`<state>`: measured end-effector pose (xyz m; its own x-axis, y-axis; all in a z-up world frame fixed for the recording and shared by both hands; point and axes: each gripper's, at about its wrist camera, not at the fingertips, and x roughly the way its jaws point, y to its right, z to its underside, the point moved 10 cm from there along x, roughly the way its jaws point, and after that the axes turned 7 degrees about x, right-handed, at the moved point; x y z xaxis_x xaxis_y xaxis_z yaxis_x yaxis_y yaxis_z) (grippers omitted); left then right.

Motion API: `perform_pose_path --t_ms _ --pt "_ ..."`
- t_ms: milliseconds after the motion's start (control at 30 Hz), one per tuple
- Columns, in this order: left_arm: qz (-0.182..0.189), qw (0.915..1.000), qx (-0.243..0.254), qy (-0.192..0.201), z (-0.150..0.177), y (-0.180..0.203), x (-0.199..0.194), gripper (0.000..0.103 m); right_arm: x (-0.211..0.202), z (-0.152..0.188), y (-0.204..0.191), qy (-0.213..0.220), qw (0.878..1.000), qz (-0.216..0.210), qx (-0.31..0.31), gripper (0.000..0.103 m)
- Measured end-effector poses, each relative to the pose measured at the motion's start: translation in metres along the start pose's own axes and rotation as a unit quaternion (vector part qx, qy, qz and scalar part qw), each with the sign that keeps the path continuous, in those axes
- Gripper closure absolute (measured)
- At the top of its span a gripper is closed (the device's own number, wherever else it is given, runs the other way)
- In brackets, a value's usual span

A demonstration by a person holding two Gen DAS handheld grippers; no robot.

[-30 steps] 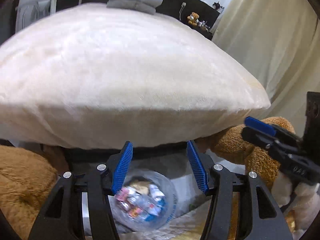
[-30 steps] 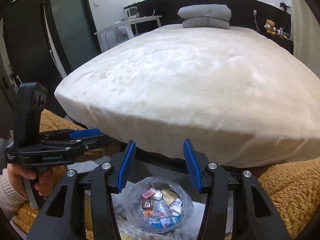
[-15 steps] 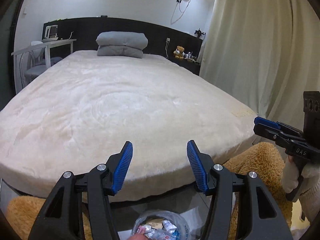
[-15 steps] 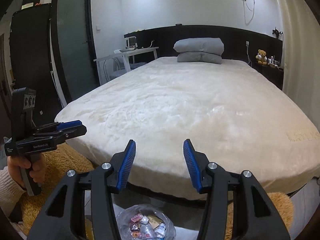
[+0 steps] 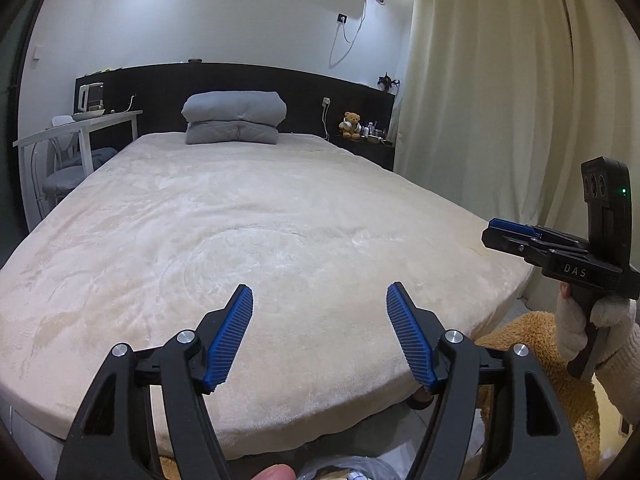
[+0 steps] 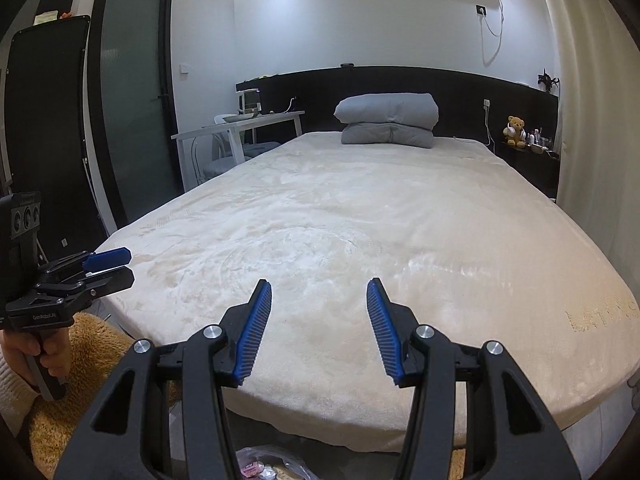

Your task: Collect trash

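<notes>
A clear plastic bag of wrappers (image 6: 264, 468) lies on the floor at the foot of the bed, only its top edge showing at the bottom of both wrist views (image 5: 340, 470). My left gripper (image 5: 320, 300) is open and empty, raised above the bed's near edge; it also shows at the left of the right wrist view (image 6: 110, 266). My right gripper (image 6: 319, 294) is open and empty at the same height, and shows at the right of the left wrist view (image 5: 494, 230).
A wide bed with a cream blanket (image 5: 260, 220) fills the view, with folded grey bedding (image 5: 234, 122) at its head. A white desk (image 6: 240, 128) and chair stand left; curtains (image 5: 500, 100) hang right. Brown plush rug (image 5: 520, 344) lies at the bed's foot.
Both grippers have risen and tilted up from looking down at the bag to looking across the bed. The bag has slid to the bottom edge of both views. Jaws stayed open.
</notes>
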<state>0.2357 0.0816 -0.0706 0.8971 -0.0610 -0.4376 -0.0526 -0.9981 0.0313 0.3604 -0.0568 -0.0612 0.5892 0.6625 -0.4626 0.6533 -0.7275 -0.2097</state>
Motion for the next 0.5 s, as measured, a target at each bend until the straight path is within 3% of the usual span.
perform_pose_path --t_ms 100,233,400,500 --pt "0.006 1.0 0.002 0.003 -0.003 -0.004 0.011 0.022 0.012 -0.006 0.004 0.005 1.0 0.003 -0.003 0.052" --pt "0.016 0.9998 0.01 0.003 0.0 -0.01 0.024 0.006 0.031 -0.007 0.006 0.0 1.0 0.005 -0.006 0.038" --pt "0.019 0.9997 -0.012 0.006 0.006 -0.021 0.031 0.006 0.053 0.002 0.011 0.013 1.0 0.004 -0.016 0.005" --pt "0.009 0.9998 -0.005 0.016 0.006 -0.018 0.029 0.006 0.061 0.011 0.015 0.03 0.999 0.016 -0.04 0.005"
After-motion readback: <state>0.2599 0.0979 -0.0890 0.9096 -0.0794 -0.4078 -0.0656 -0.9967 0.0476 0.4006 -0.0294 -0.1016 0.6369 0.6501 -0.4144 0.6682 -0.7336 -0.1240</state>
